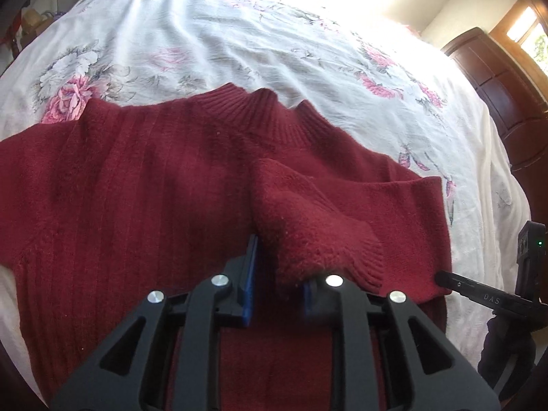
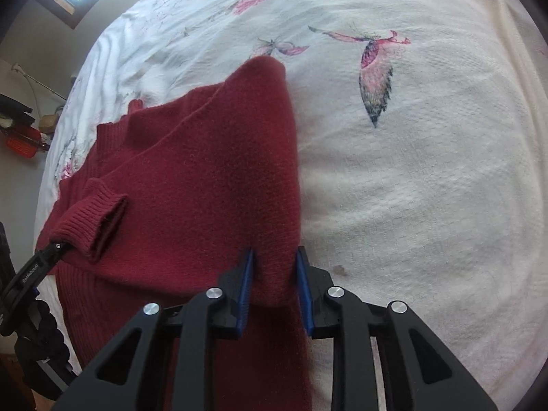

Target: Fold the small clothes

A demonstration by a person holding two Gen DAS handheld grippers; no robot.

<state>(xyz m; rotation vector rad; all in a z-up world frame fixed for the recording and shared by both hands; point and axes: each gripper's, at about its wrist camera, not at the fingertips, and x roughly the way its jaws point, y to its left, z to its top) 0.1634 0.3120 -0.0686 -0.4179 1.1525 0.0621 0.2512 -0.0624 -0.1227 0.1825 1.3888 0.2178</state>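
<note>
Left tongs [image 1: 279,275] are clamped on the ribbed cuff [image 1: 363,260] of a sleeve — the blue pads [image 1: 249,284] sit either side of the bunched knit, the cuff's end spilling over the right-hand pad. In the right wrist view those same tongs show at the left edge, pinching that cuff [image 2: 96,219] and holding it up above the body of the garment; white lettering runs along their black finger, too small and skewed to read with any confidence.

Right tongs [image 2: 274,291] have their blue pads [image 2: 245,294] set around the folded side edge of the dark red sweater [image 2: 205,178], cloth between them. Whether the pads actually press it, I cannot tell; a sliver of gap seems to show on each side.

The sweater [image 1: 137,178] lies spread on the bed [image 1: 239,34], on a white sheet printed with pink flowers and, in the right wrist view, a pink and grey butterfly [image 2: 375,78]. Its ribbed collar [image 1: 260,116] points towards the far edge of the bed. One side is folded in over the front, making a straight edge that runs up from the right tongs.

From the left wrist camera, the right tongs come in at the right edge — their finger [image 1: 479,291] reads "DAS", touching the sweater's folded edge, with a green light [image 1: 540,242] glowing on the unit above.
</note>
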